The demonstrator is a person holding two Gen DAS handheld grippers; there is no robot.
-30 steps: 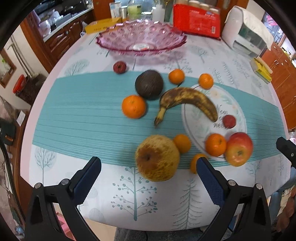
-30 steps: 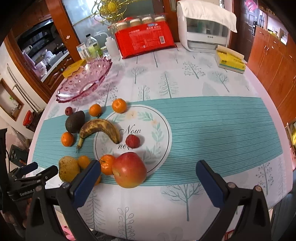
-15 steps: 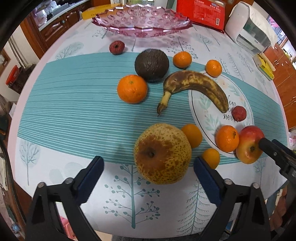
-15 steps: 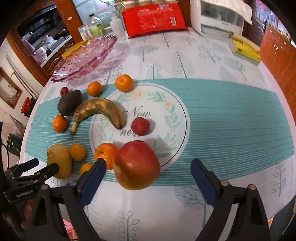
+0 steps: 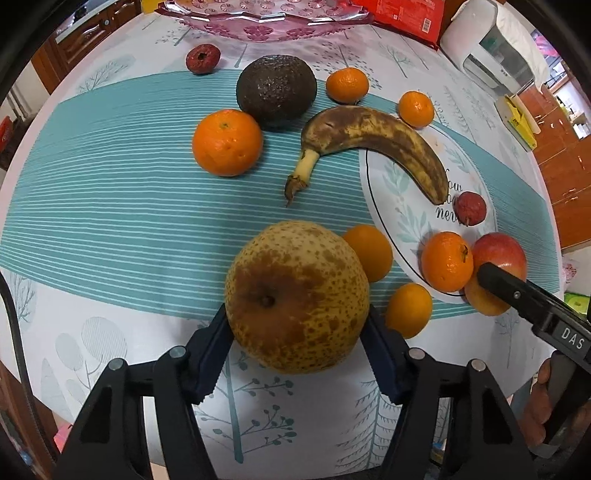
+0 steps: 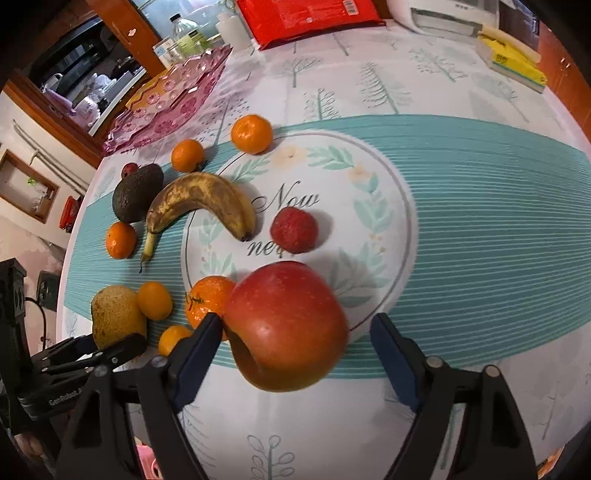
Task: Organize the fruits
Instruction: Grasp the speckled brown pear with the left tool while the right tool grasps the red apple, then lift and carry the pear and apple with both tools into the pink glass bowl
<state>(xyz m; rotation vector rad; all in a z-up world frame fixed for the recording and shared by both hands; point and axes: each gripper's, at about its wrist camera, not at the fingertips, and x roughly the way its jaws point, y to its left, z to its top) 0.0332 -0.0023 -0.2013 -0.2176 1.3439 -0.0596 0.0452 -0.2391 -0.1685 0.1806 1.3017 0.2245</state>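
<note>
Left wrist: jaws just closing, pads vs pear (image 5: 295, 295), both sides.

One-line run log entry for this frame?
step: grasp | left tool: closing, pads at pear | right tool: closing round apple, gap on one side | bowl: no fruit seen

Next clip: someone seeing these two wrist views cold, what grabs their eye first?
Most likely the big speckled pear, low in the left wrist view between the left hand-held gripper jaws, which have just been closing and sit against its sides. In the right wrist view, the red apple sits between the right hand-held gripper jaws, also just closing, a gap still on one side. Behind lie a browned banana and an avocado.
</note>
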